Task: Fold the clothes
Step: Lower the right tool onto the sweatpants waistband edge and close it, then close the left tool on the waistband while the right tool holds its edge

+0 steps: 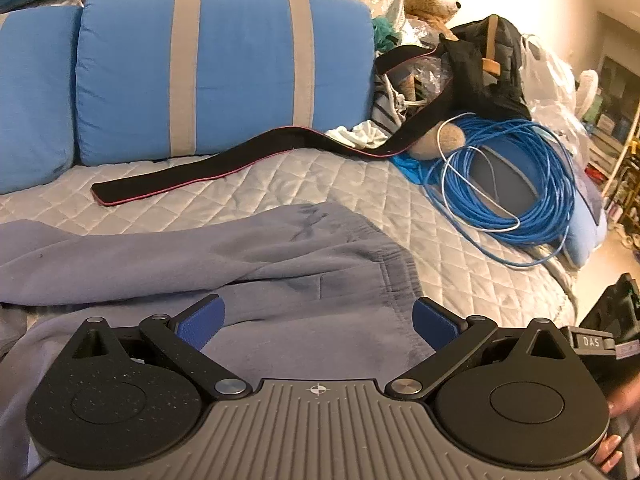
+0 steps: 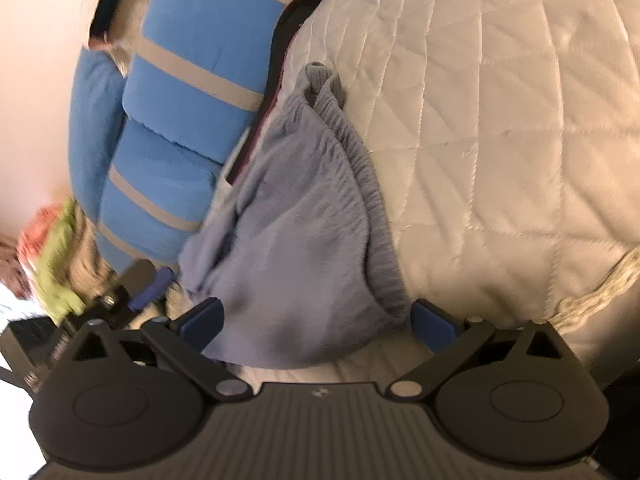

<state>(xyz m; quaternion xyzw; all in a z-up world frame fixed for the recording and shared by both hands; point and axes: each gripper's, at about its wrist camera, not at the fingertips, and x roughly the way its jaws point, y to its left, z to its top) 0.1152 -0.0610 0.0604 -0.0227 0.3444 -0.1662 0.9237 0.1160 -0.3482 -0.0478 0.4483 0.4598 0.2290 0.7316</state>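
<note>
A grey-blue pair of sweatpants [image 1: 224,264] lies crumpled on the quilted grey bedspread [image 1: 328,176]. My left gripper [image 1: 318,318] hovers over the cloth with its blue pads [image 1: 202,322] wide apart, nothing between them. In the right wrist view the elastic waistband end of the sweatpants [image 2: 320,216] lies in a bunch in front of my right gripper [image 2: 316,320], which is open with the cloth's edge lying between its fingers. The other gripper's blue fingertip [image 2: 150,286] shows at the lower left of that view.
Blue pillows with grey stripes [image 1: 224,68] line the back of the bed. A long black strap with a pink edge [image 1: 248,160] crosses the quilt. A coil of blue cable [image 1: 516,184], a teddy bear [image 1: 430,0] and dark bags [image 1: 488,64] crowd the right side.
</note>
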